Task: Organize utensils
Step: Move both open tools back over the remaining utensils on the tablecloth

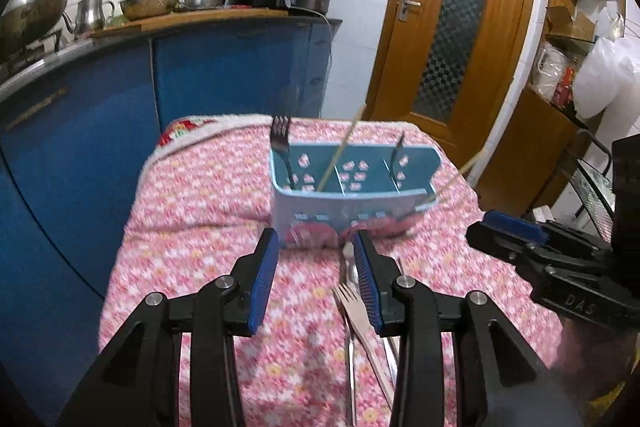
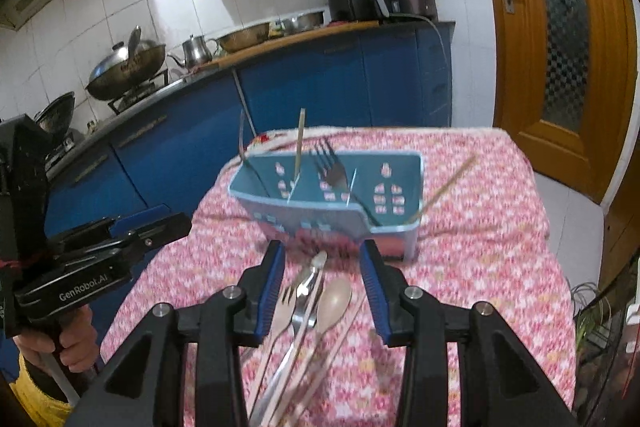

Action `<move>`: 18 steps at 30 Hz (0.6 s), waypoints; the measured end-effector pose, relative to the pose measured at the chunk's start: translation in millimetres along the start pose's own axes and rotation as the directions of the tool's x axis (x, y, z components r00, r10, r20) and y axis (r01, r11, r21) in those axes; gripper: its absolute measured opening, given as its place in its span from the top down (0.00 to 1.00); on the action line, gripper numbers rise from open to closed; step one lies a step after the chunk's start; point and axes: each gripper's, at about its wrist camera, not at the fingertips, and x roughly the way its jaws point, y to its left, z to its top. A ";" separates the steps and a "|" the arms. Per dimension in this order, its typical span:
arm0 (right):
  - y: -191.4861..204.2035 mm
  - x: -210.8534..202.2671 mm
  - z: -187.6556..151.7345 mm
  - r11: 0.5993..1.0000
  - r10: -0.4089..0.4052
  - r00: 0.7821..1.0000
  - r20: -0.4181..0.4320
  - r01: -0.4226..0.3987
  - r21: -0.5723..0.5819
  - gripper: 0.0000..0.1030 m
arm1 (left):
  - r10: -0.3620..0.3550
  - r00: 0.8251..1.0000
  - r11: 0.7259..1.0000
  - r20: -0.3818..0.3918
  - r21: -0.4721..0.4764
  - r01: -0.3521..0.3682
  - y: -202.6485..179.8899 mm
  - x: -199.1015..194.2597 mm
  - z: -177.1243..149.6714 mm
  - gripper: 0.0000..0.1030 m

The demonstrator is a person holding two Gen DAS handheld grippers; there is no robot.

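The blue caddy point(image 2: 332, 203) stands just ahead of our right tool point(image 2: 323, 291), on the counter with its pink floral cloth point(image 2: 480, 247). It already holds two metal forks point(image 2: 334, 171) and some chopsticks point(image 2: 299, 143). Between and below that tool's spread, empty fingers lies the unsorted pile point(image 2: 308, 315): wooden fork, wooden spoon, metal pieces. Our left tool point(image 1: 316, 281) is likewise released and empty. We judge the sorting partly done.

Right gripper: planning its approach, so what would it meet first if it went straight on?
The right gripper, open, would probably first meet the loose utensils lying between its fingers; the blue caddy stands beyond.
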 end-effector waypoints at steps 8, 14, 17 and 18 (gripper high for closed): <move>-3.3 3.8 -25.4 1.000 -0.009 0.999 -0.043 0.010 0.018 0.56 | -0.010 0.995 1.000 -0.097 -0.012 0.009 -6.9 24.2 -23.5 0.61; -16.2 7.9 -41.9 0.997 -0.024 0.998 -0.054 0.027 0.069 0.55 | -0.005 0.985 1.000 -0.170 -0.022 0.002 -13.0 46.4 -39.7 0.61; -24.5 10.5 -50.3 0.995 -0.045 0.997 -0.069 0.050 0.081 0.55 | -0.019 0.979 0.999 -0.203 -0.030 0.013 -14.8 57.6 -46.1 0.61; -27.3 11.1 -52.7 0.995 -0.051 0.996 -0.075 0.057 0.084 0.55 | -0.020 0.977 0.999 -0.213 -0.029 0.014 -15.8 61.0 -48.1 0.61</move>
